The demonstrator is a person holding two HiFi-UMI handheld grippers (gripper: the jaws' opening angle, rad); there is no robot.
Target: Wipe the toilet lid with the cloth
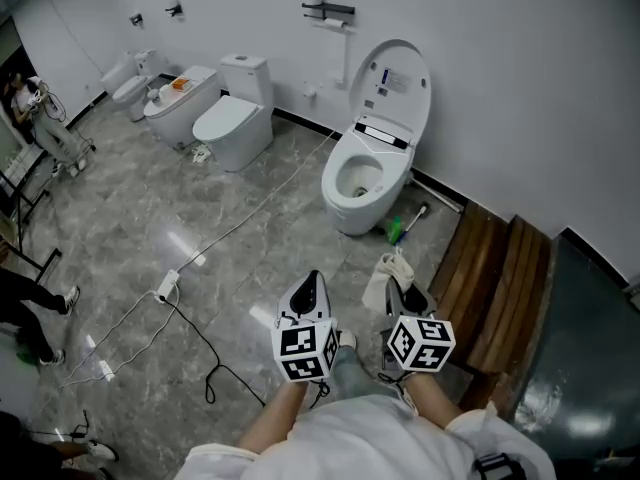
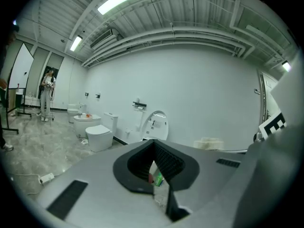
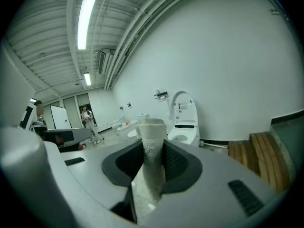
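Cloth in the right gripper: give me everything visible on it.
The cloth is off-white with a nubby, terry-like surface. It is bunched into a thick fold, and the right gripper has it clamped between its jaws. One end stands up past the jaw tips, and the rest hangs down below them. In the head view it dangles over the marbled floor, short of the open toilet. Only the jaw pads touch it. No stains or wet patches can be made out.
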